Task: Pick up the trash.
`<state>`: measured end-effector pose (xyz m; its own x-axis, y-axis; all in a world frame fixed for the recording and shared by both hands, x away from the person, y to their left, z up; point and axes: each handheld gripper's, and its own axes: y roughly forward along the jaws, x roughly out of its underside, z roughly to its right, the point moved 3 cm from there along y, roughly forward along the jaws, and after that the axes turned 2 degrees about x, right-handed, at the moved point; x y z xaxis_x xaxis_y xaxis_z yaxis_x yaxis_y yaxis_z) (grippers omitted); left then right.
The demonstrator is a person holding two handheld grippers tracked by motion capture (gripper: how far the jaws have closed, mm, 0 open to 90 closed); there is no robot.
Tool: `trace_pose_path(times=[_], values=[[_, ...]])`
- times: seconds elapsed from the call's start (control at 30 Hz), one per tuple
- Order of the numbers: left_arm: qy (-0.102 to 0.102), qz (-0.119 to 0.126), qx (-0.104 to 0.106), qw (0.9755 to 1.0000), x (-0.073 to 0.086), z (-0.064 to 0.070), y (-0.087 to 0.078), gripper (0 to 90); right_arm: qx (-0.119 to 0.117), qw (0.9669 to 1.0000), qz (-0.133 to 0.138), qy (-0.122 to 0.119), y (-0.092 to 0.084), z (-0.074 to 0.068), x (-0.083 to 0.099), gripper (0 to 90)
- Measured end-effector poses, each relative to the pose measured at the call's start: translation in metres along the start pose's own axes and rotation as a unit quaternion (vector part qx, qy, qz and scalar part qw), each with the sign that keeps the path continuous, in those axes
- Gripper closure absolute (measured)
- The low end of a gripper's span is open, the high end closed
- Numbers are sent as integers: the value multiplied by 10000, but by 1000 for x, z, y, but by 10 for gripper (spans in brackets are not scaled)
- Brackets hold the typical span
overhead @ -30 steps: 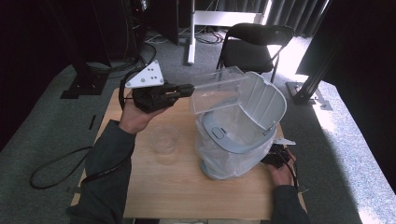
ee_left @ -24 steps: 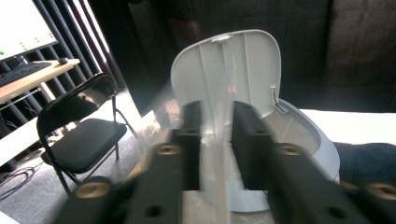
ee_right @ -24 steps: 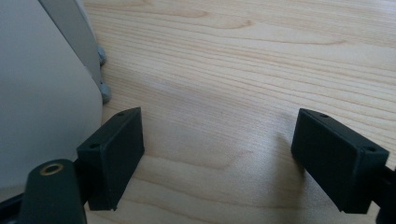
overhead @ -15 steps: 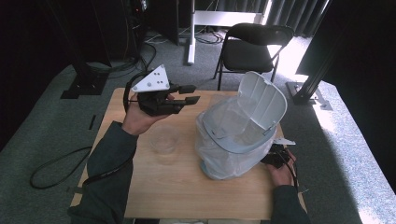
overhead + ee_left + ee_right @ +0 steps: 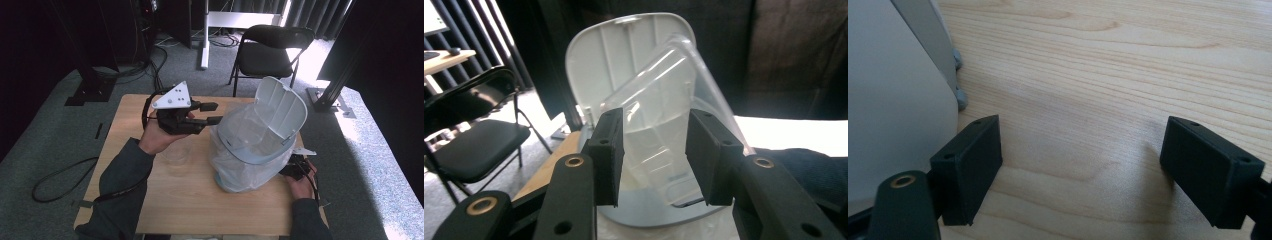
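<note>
Hovering over the left-centre of the light wooden table (image 5: 200, 200), the left tool (image 5: 212, 113) points right, toward the white plastic flip-lid bin (image 5: 260, 145). Its jaws have just been opening and now stand apart with nothing pressed between them — in the left gripper view (image 5: 654, 155) the clear plastic container shows through the gap, farther off, not touched by the black pads (image 5: 606, 150).

That clear plastic container (image 5: 664, 135) leans inside the bin's mouth, tilted back against the raised white lid (image 5: 280, 107). The bin stands on the right half of the table, its lid swung up and open toward the far right, and a thin translucent bag liner (image 5: 235, 170) drapes down over its outer wall.

A small clear glass cup (image 5: 177, 155) sits on the table just left of the bin, below the left hand (image 5: 160, 137).

At the near right corner of the bin the right tool (image 5: 295, 167) lies low at the table, held by the right hand (image 5: 302, 185). In the right gripper view its jaws (image 5: 1083, 170) are wide apart over bare wood — empty, with the grey-white bin wall (image 5: 898, 100) just beside the left-side jaw.

A black folding chair (image 5: 272, 50) stands on the grey carpet beyond the table's far edge.
</note>
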<state>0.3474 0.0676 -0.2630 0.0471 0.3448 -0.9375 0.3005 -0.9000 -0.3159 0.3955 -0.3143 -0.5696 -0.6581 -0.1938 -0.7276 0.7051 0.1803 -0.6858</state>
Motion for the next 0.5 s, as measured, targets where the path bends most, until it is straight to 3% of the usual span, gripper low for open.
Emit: trace_pose_path(times=[0.1, 0.3, 0.5], values=[[-15, 58, 96, 9999, -2, 8, 5, 576, 1, 10000, 4, -4, 0, 0, 0, 161], [201, -33, 190, 9996, -8, 27, 20, 552, 2, 10000, 2, -3, 0, 0, 0, 161], [315, -169, 31, 9994, -8, 33, 32, 553, -3, 10000, 3, -3, 0, 0, 0, 161]])
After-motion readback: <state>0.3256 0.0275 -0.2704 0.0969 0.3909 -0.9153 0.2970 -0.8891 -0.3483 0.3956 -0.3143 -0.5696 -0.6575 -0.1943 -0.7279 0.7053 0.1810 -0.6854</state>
